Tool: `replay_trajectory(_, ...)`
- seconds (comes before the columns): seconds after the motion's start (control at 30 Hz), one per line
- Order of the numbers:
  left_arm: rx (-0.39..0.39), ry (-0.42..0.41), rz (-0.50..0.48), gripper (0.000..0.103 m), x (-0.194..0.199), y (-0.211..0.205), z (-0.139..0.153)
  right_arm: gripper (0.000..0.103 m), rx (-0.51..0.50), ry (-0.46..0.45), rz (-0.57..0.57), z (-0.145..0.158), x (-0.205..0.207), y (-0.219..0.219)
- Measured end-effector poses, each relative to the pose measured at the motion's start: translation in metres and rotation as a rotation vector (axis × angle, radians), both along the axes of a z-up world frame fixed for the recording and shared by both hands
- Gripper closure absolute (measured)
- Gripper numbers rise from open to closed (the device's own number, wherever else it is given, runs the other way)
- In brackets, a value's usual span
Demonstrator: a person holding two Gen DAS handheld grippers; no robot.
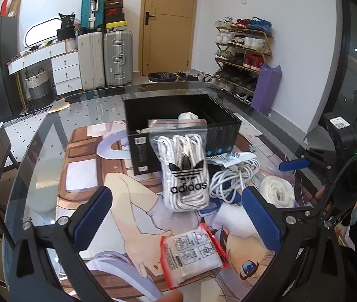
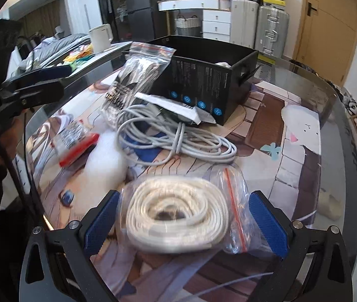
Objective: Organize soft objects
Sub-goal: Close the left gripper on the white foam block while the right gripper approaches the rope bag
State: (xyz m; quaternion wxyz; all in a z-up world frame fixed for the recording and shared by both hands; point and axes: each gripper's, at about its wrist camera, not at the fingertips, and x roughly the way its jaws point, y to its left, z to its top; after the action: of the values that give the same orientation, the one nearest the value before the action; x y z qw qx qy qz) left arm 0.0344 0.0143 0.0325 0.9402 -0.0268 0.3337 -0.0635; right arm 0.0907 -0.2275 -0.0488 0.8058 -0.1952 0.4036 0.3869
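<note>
Rope coil bag (image 2: 178, 216) lies between the spread right gripper (image 2: 186, 224) fingers.
Left gripper (image 1: 178, 216) spread too; bare table (image 2: 329, 130) at two o'clock; coil's long axis runs left-right.

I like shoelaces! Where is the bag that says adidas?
In the left wrist view the adidas bag sits mid-table, leaning against the front of the black box, with the grey cable bundle just to its right.

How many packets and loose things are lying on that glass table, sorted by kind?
Zip bags holding laces or rope: 2, the adidas bag and the coiled rope bag
Small flat red-edged packets: 1
Loose white cable bundles: 1
Black boxes: 1
White foam pieces: 1
Total: 6
</note>
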Motion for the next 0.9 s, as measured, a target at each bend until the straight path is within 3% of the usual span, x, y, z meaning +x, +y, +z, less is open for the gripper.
replay_trajectory(0.9,0.137,0.112,-0.249,0.000,-0.002,-0.082,-0.035,0.001,-0.027,0.031,0.025,-0.008,0.000,-0.015)
